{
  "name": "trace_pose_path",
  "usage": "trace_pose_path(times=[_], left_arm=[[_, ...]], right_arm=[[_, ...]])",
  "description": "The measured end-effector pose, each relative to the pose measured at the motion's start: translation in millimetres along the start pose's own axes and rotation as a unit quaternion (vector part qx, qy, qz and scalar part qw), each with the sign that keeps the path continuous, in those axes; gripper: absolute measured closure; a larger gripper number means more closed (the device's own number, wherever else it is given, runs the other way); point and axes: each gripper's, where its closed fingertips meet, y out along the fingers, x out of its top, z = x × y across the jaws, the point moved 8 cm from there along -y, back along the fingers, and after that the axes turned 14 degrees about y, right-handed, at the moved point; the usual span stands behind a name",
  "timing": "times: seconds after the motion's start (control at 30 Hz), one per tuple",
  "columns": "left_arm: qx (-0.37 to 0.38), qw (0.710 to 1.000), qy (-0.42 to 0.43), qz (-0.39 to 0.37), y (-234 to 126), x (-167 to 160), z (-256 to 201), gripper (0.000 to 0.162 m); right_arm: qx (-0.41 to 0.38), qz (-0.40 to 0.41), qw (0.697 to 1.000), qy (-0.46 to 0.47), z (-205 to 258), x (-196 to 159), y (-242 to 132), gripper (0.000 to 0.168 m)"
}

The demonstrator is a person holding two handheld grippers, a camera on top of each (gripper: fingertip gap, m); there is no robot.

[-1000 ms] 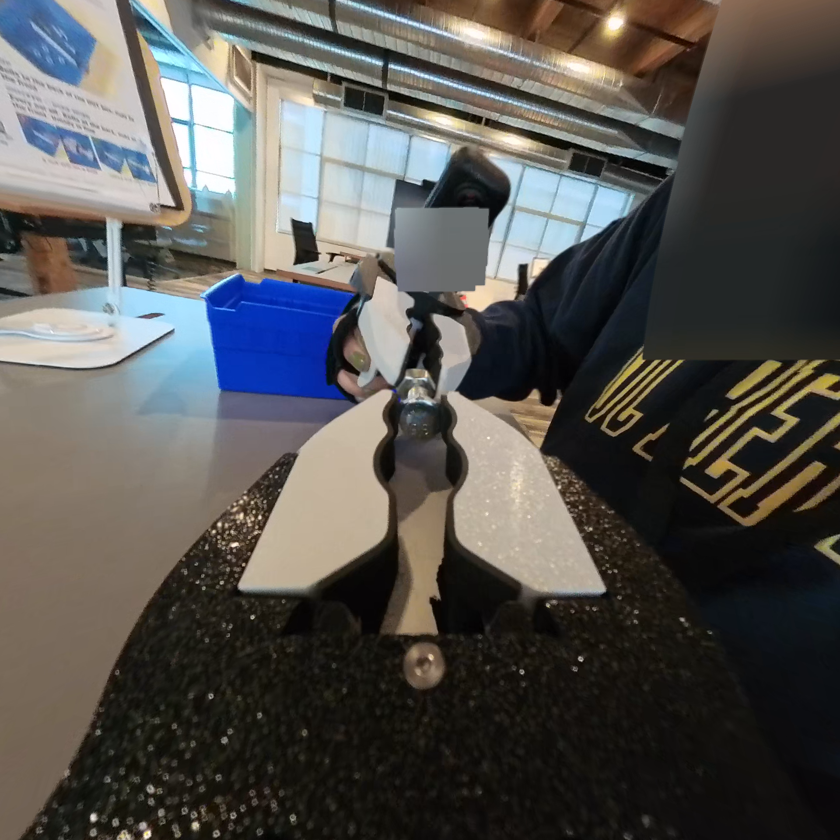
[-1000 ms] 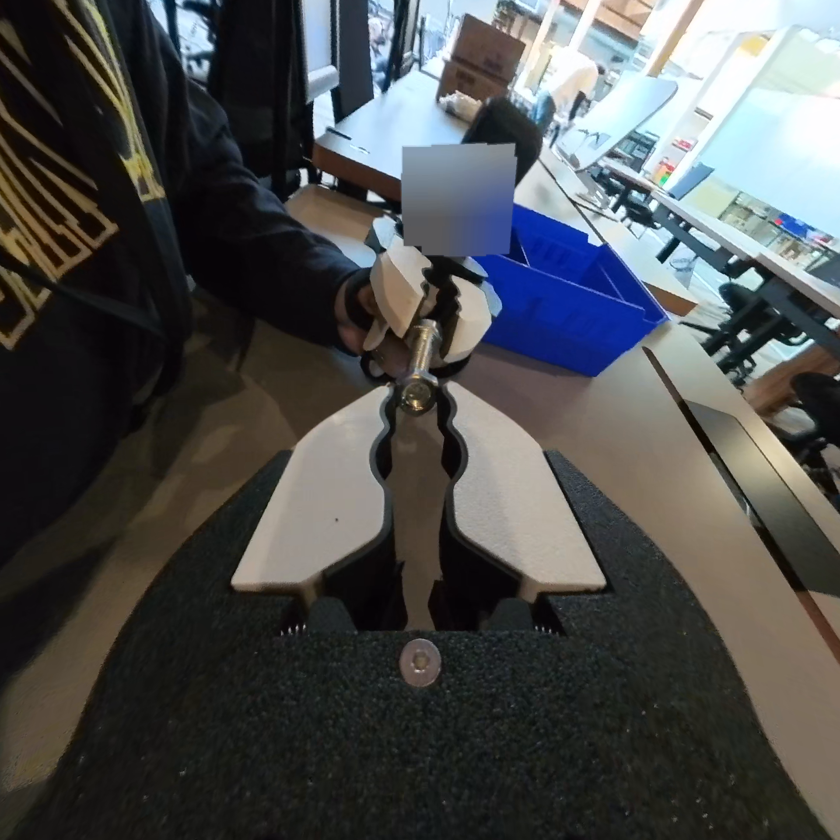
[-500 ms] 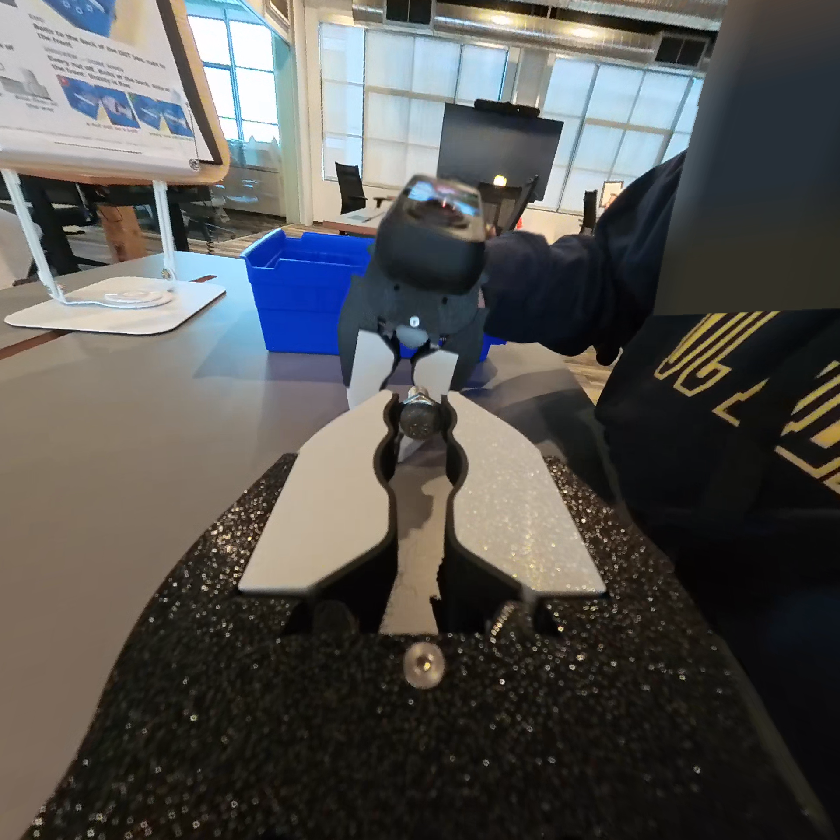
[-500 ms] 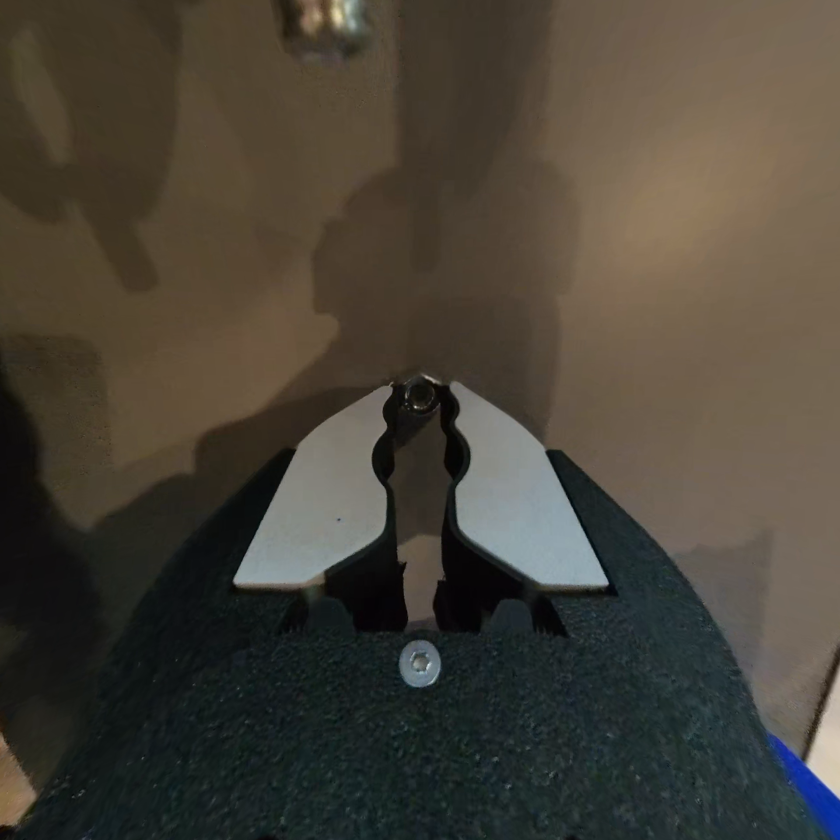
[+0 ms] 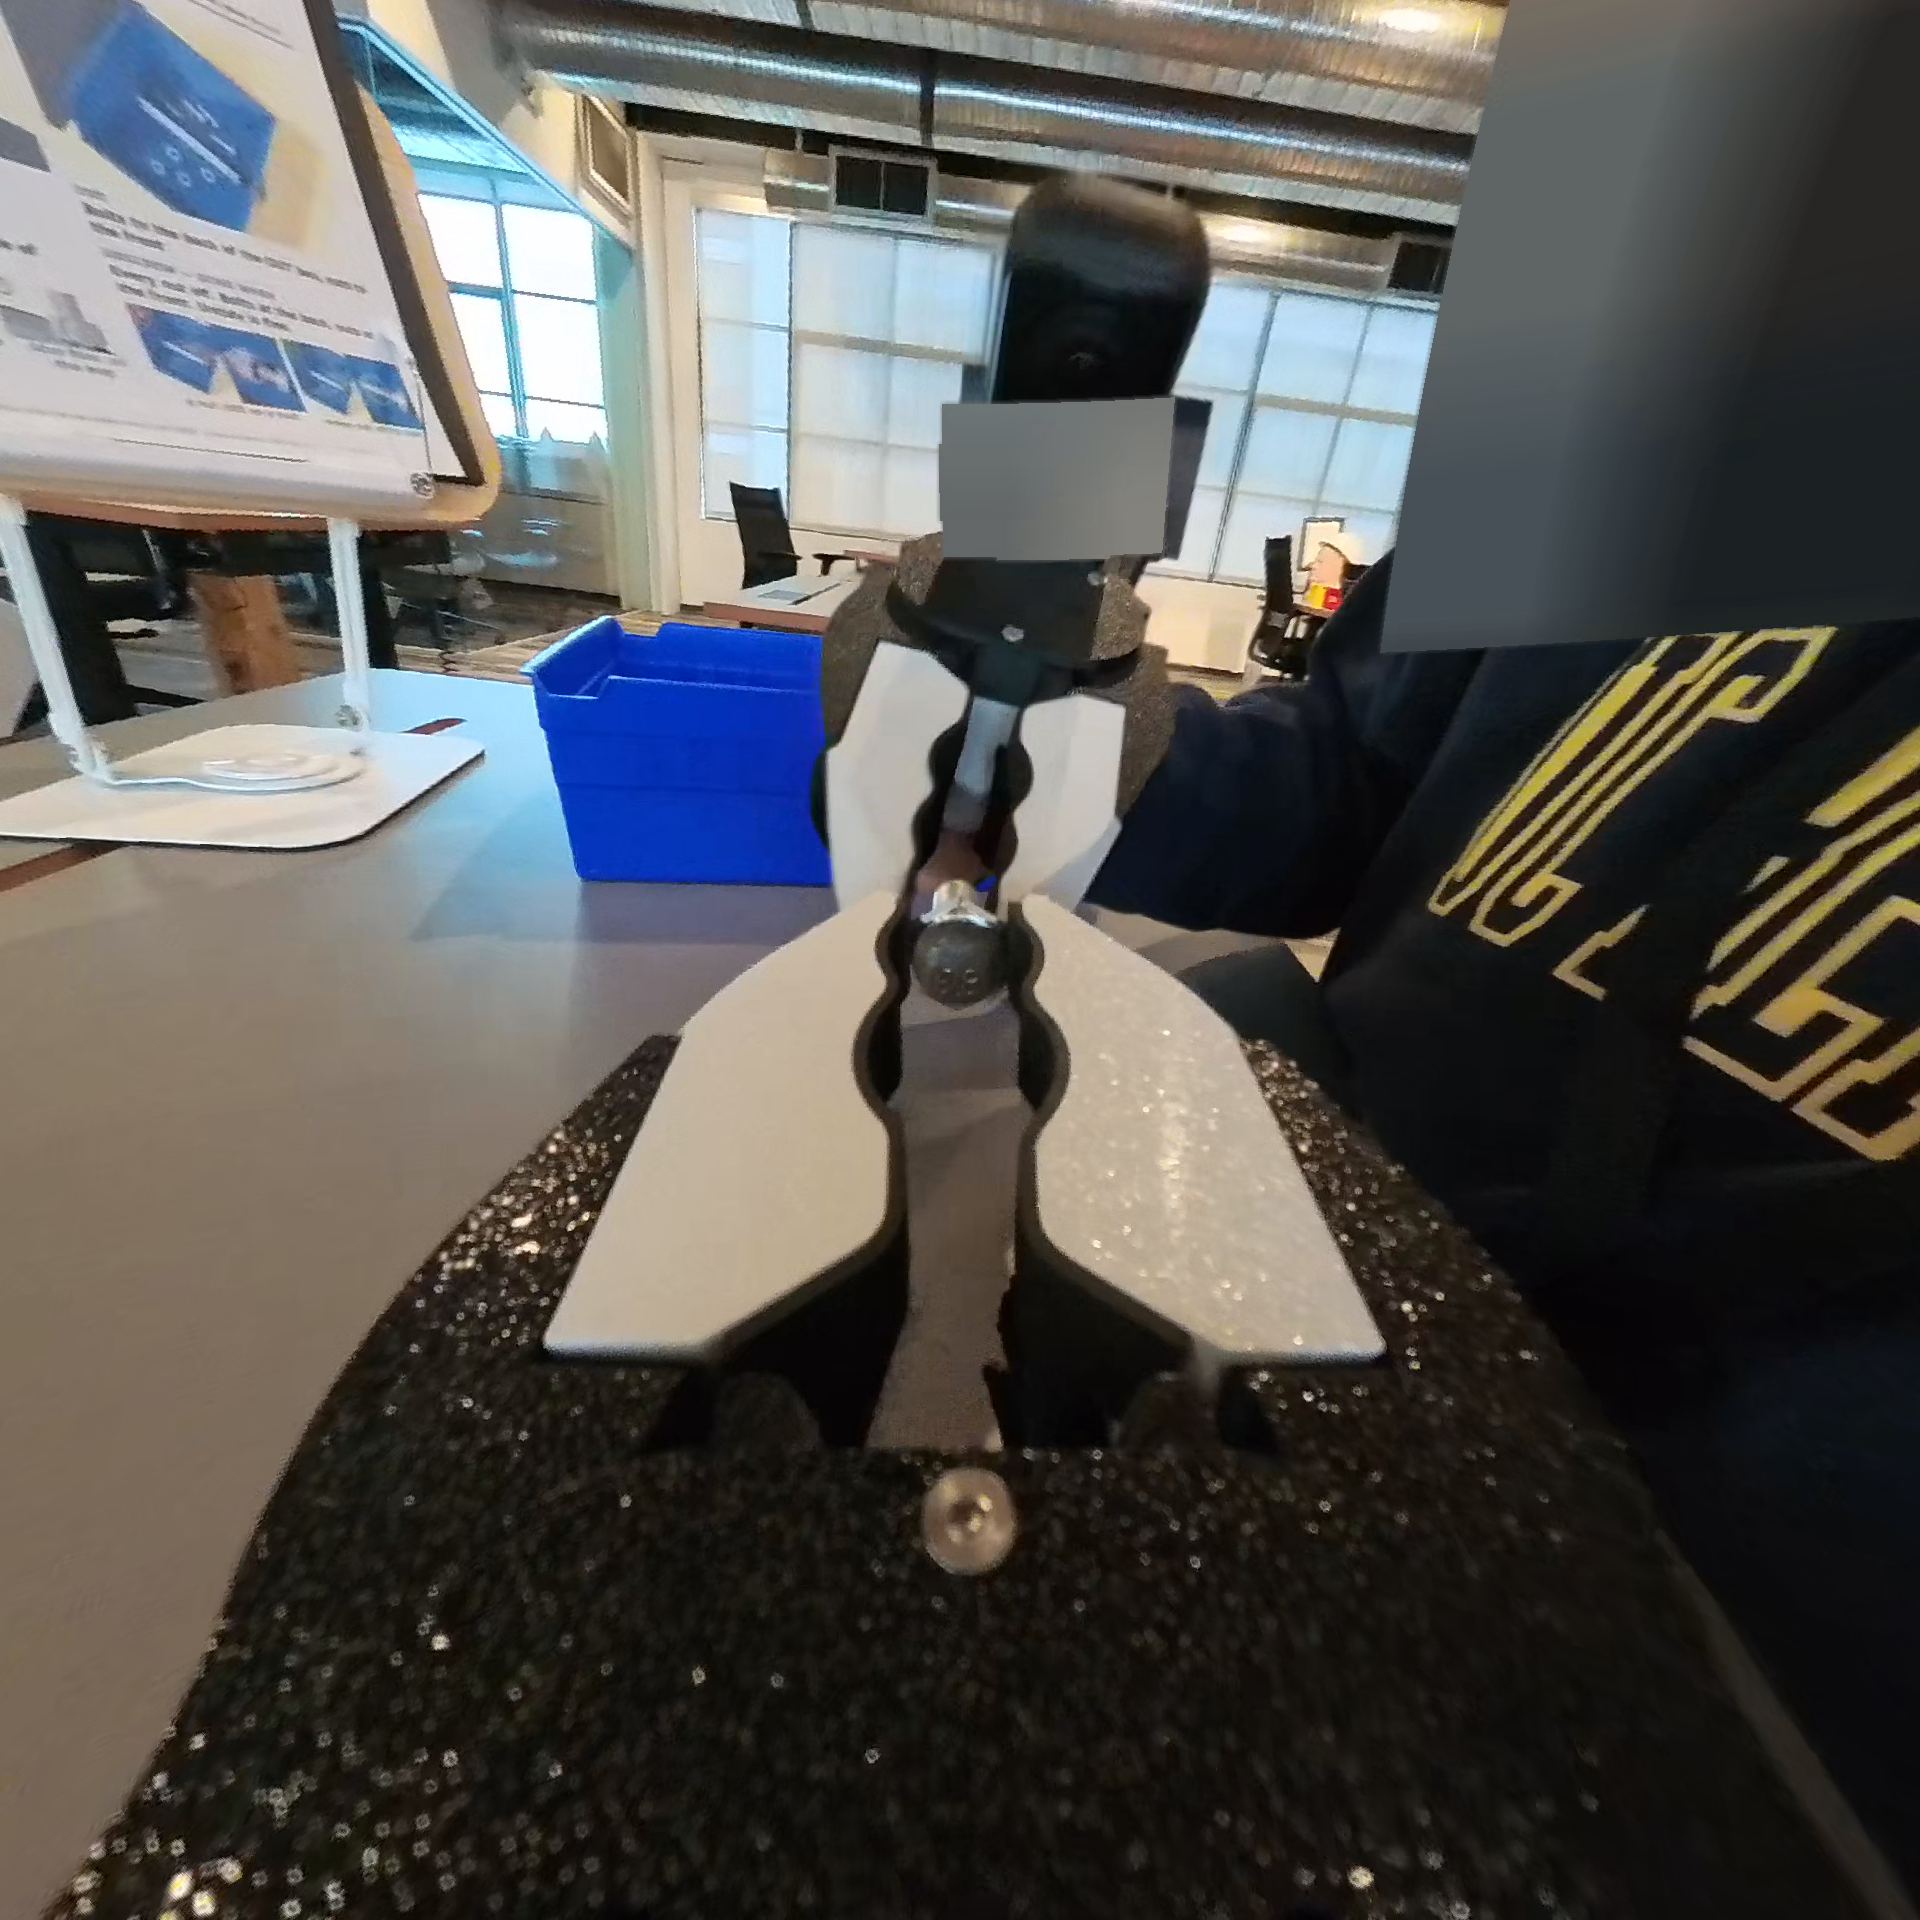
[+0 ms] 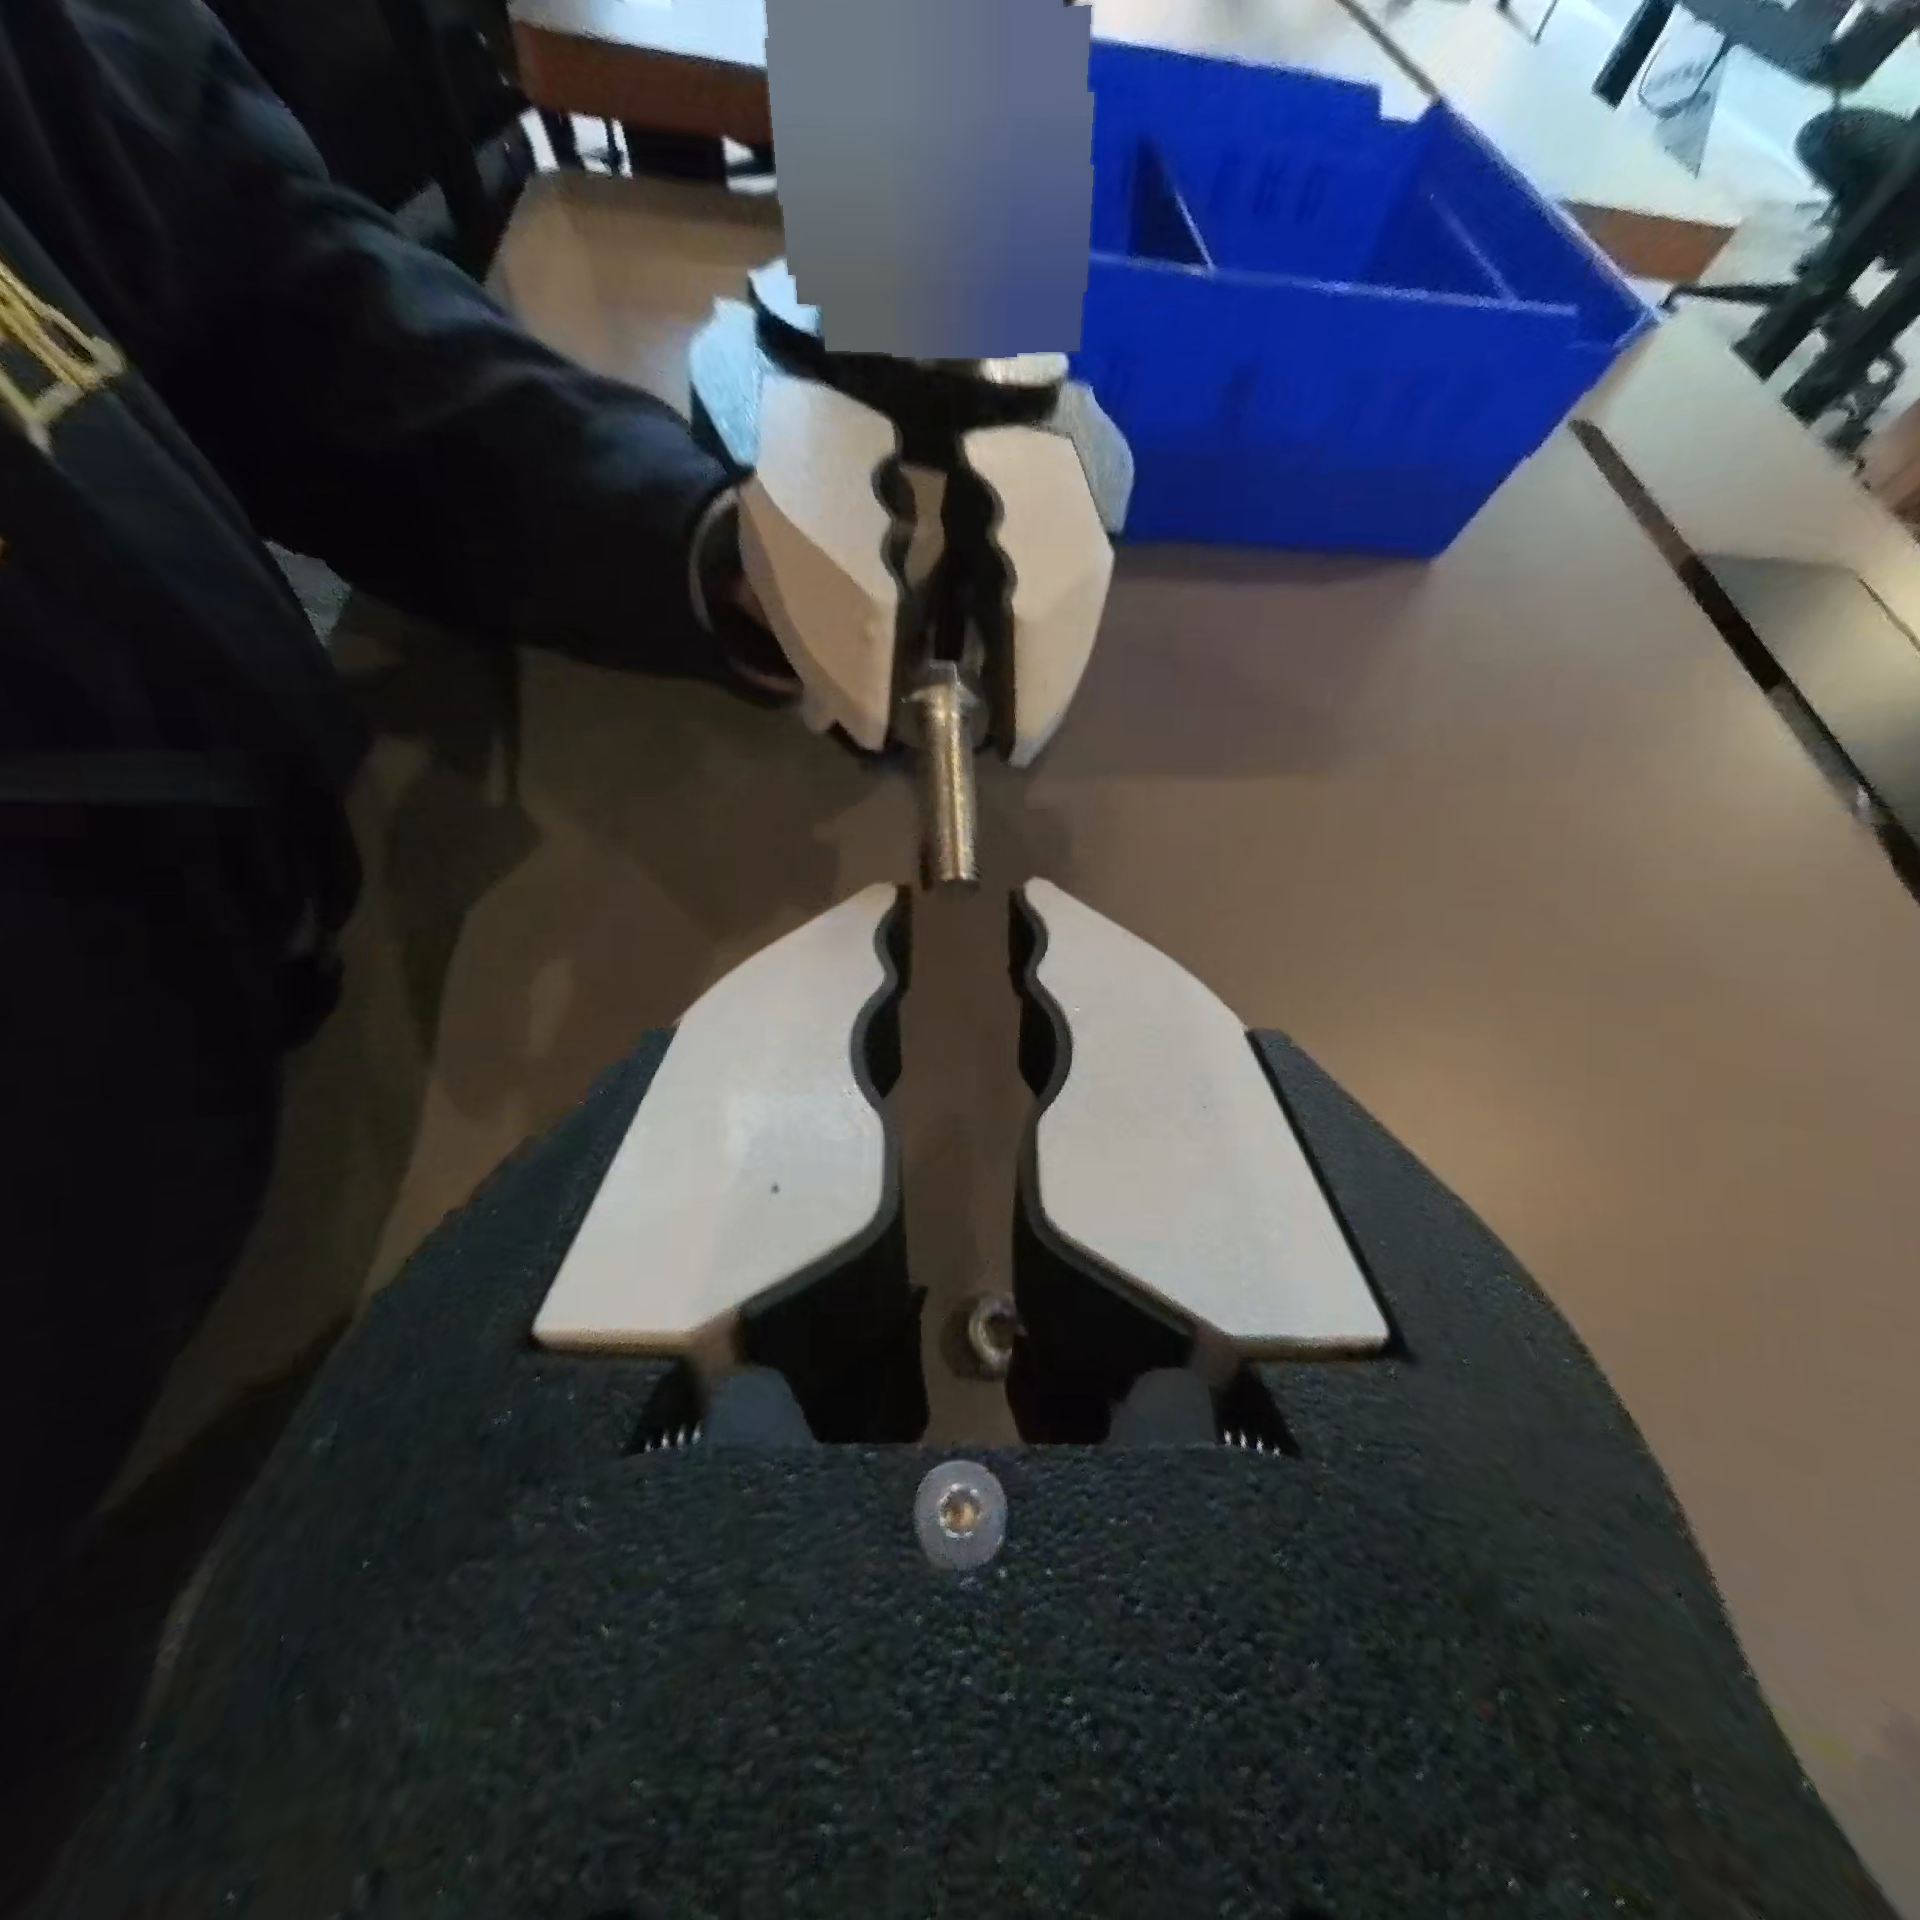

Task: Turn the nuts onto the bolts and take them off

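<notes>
My left gripper [image 5: 958, 920] is shut on the head of a steel bolt [image 5: 958, 971] and holds it level above the table. In the right wrist view the bolt's bare shaft [image 6: 948, 800] points at me from the left gripper [image 6: 948, 732]. My right gripper [image 6: 961, 899] is slightly open and empty, its tips just short of the shaft's end. It also shows in the left wrist view [image 5: 966, 862], facing the bolt. A steel nut [image 6: 987, 1335] lies on the table below, seen through the gap between the right fingers.
A blue divided bin [image 5: 686, 769] stands on the grey table behind the grippers, also in the right wrist view [image 6: 1351, 416]. A sign on a white stand [image 5: 208, 260] is at the far left. The person's dark sweatshirt [image 5: 1610, 935] is close on the right.
The right gripper, shut on the nut, dipped down toward the table. Now it is back level with the bolt, empty, and the nut lies on the table. The left gripper kept hold of the bolt.
</notes>
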Motion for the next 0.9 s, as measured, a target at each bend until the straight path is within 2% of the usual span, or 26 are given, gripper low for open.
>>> trace_pose_path(times=[0.13, 0.33, 0.4, 0.43, 0.7, 0.9], left_arm=[[-0.004, 1.0, 0.003, -0.002, 1, 0, -1, 0.145], [-0.013, 1.0, -0.002, 0.013, 2, -4, 0, 0.143], [-0.001, 1.0, 0.002, 0.029, 3, -5, 2, 0.121], [0.002, 0.999, 0.009, 0.037, 3, -5, 2, 0.115], [0.005, 0.993, 0.087, 0.075, 9, -7, -6, 0.123], [0.011, 0.99, 0.113, 0.087, 8, -7, -8, 0.14]], right_arm=[[0.021, -0.037, 0.999, 0.003, 3, 4, -2, 0.157], [0.008, -0.026, 1.0, -0.015, 3, 3, -3, 0.158], [-0.002, -0.009, 1.0, -0.022, 2, 2, -3, 0.158], [-0.003, -0.007, 1.0, -0.021, 2, 2, -4, 0.158], [0.006, -0.002, 1.0, -0.015, 2, 1, -6, 0.158], [-0.008, 0.032, 0.999, -0.035, 4, 0, -6, 0.158]])
